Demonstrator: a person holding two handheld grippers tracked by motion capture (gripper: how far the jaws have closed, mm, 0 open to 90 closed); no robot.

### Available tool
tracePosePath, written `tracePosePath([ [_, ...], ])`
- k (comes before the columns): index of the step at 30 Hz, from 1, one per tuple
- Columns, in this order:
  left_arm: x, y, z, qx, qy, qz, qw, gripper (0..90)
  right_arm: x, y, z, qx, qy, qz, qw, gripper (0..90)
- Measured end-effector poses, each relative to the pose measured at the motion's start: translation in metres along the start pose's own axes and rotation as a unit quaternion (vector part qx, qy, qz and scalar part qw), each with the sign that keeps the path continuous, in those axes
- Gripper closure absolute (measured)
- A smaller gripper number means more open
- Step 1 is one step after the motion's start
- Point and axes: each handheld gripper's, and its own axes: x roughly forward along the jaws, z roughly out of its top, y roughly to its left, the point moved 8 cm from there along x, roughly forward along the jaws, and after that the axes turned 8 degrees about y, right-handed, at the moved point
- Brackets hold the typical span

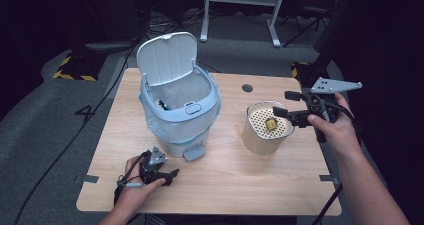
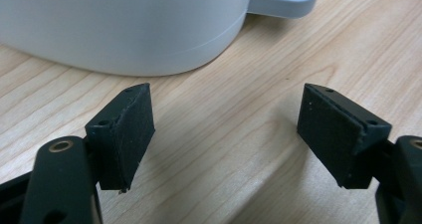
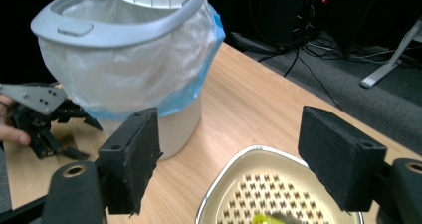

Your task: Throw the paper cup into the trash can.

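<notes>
Left gripper (image 1: 172, 174) rests on the table (image 1: 235, 170), jaws apart and empty, just before the bin (image 1: 179, 102); right gripper (image 1: 282, 104), jaws spread and empty, hovers over the strainer (image 1: 267, 127) holding a yellow scrap (image 1: 271, 124).

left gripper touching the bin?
Apart. In the left gripper view, the left gripper has open jaws with bare table between their tips and the bin base.
</notes>
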Motion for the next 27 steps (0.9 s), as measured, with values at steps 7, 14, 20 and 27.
tracePosePath([
  [7,-0.001,0.001,-0.001,0.000,0.001,0.000,1.0000,25.3,-0.008,-0.001,-0.042,0.008,0.005,0.014,0.9999,23.5],
  [14,-0.004,0.008,-0.003,-0.003,0.008,0.012,0.9999,24.6,-0.002,0.004,-0.083,0.017,0.015,0.016,0.9996,23.2],
  [20,-0.005,0.010,-0.005,-0.007,0.009,0.007,0.9999,23.9,0.001,0.007,-0.118,0.018,0.025,-0.007,0.9995,21.7],
  [27,-0.005,0.014,-0.008,-0.018,0.007,0.013,0.9997,18.2,0.013,0.007,-0.164,0.047,0.026,-0.021,0.9983,19.6],
])
